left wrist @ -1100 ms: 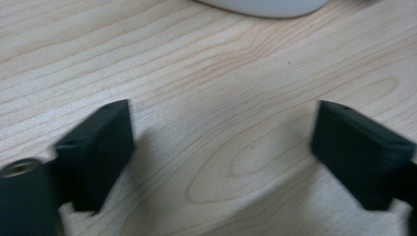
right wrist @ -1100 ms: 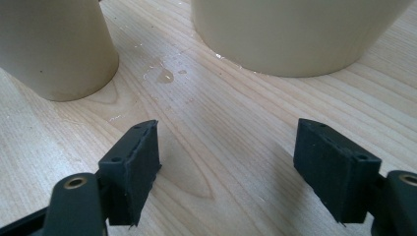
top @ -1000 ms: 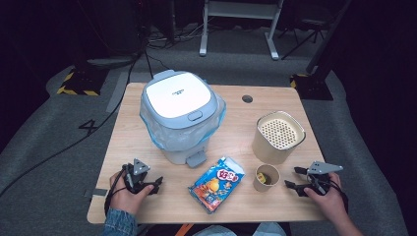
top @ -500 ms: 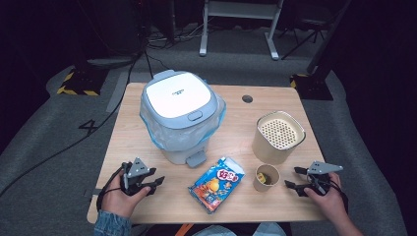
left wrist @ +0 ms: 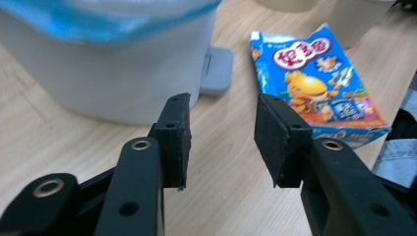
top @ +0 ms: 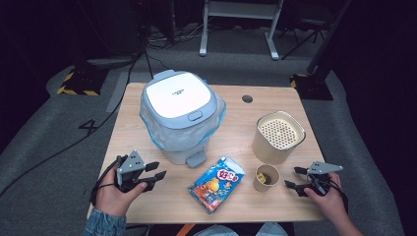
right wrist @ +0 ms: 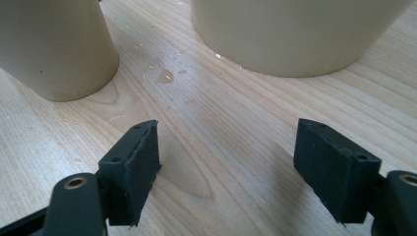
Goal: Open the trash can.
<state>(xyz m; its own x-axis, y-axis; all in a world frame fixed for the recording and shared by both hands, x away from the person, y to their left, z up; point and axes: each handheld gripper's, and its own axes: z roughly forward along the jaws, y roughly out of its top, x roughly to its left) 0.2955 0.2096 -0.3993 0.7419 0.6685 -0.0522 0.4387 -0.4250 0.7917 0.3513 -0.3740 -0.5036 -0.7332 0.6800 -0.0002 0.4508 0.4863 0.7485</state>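
Left gripper (top: 156,178) hung at lower left, jaws just narrowed, still parted around nothing. The snack packet (top: 217,183) lay flat at lower centre, beside the pedal bin (top: 179,118). Right gripper (top: 296,178) sat wide, empty. Best approach: pinch the packet's near edge.

The surface (top: 147,103) is light wood with thin lines. The bin (top: 179,118) is white and pale grey, with a blue bag edge. The snack bag (top: 216,183) is bright blue with red, white and orange. Both cups, the small cup (top: 266,177) and the big cup (top: 277,137), are cream. Each hand-held gripper, left (top: 155,178) and right (top: 293,178), is black.
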